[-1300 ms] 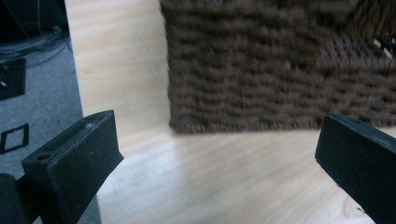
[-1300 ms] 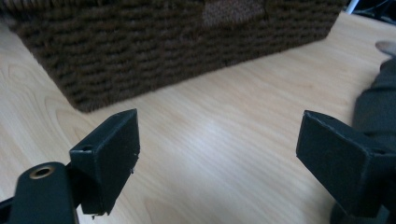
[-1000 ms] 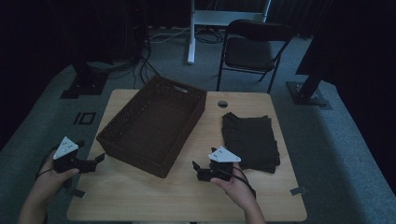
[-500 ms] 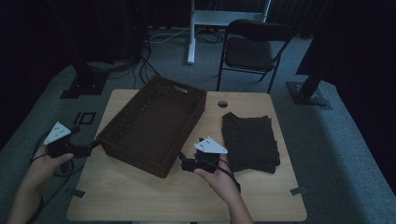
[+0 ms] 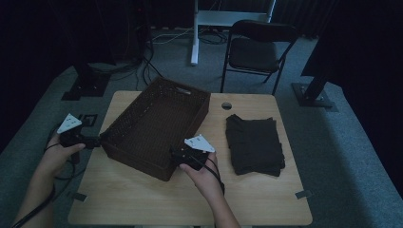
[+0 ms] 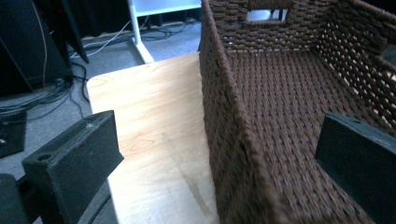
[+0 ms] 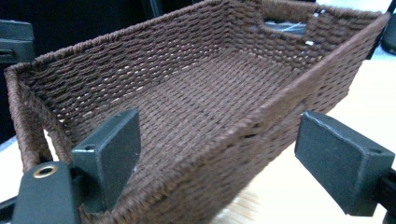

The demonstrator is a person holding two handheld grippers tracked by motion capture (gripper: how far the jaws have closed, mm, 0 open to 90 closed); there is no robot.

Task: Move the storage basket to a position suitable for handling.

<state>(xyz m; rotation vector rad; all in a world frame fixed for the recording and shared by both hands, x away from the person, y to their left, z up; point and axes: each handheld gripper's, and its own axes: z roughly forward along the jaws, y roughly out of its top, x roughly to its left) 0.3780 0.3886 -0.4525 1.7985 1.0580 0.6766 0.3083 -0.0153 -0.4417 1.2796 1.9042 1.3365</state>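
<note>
A brown woven basket (image 5: 157, 124) stands empty on the left half of the wooden table (image 5: 142, 199). My left gripper (image 5: 99, 140) is at the basket's left corner. It is open, and its jaws straddle the long side wall (image 6: 229, 140), one outside over the table and one inside. My right gripper (image 5: 172, 156) is at the basket's near right corner. It is open too, with the rim (image 7: 243, 126) between its two jaws. A folded stack of dark cloth (image 5: 254, 142) lies on the table to the right of the basket.
A round hole (image 5: 226, 105) sits in the tabletop near the far edge. Behind the table are a black folding chair (image 5: 256, 52) and a white desk leg (image 5: 195, 33). Cables and dark stand bases (image 5: 85, 85) lie on the grey floor.
Both grippers have closed in on the basket: the left moved up and right to its left corner, the right moved left to its near right corner. The basket has not moved.
</note>
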